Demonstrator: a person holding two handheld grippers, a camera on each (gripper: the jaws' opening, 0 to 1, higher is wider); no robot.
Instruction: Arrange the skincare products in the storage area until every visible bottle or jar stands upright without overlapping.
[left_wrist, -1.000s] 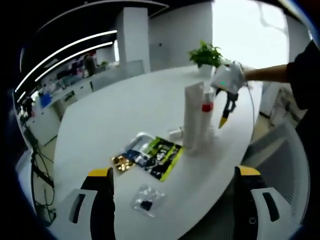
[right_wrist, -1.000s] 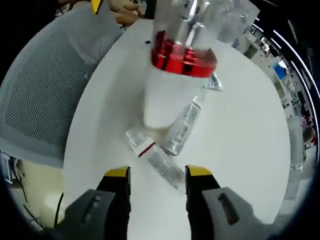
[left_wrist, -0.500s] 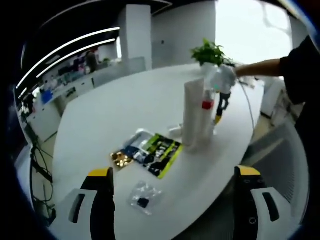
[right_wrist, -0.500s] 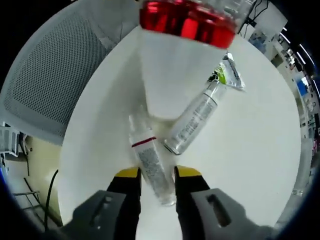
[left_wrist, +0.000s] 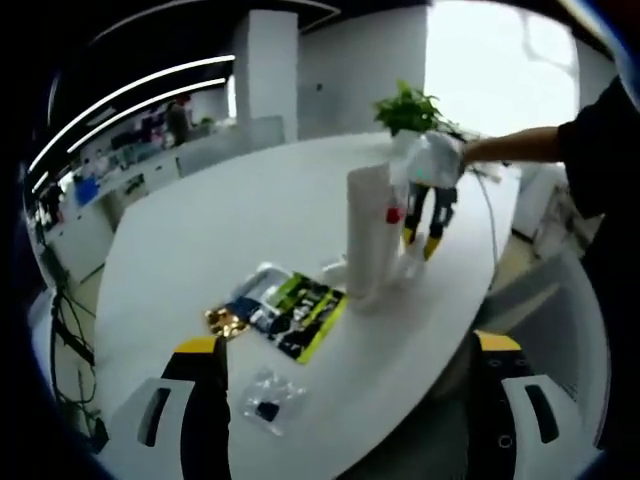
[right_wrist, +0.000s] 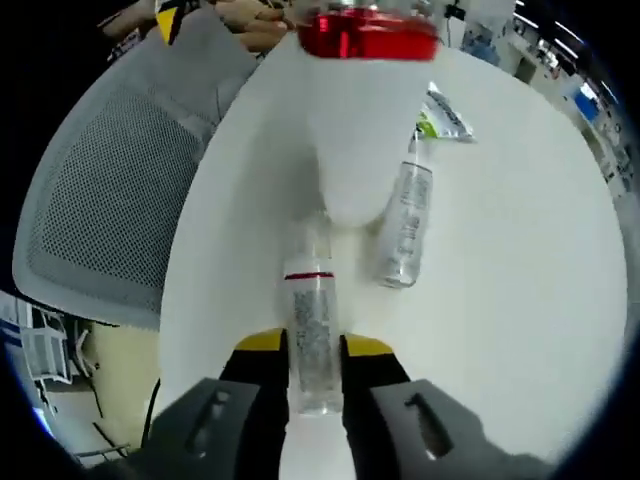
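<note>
In the right gripper view the right tongs point down at the white worktop and pinch a clear bottle lying flat between the yellow-tipped jaws, its red band just past the tips. A second clear bottle lies on its side just beside it, apart from the jaws. Beyond both stands a tall white tube with a red ring near its top. A grey mesh chair sits beside the worktop edge.

In the left gripper view the left tongs are spread wide and hold nothing, level above the near edge of the worktop. Sachets and a small clear packet lie flat ahead of them. Farther off, a sleeved arm reaches in from the right, with the right tongs angled down behind the upright tube. A potted plant stands at the far side.
</note>
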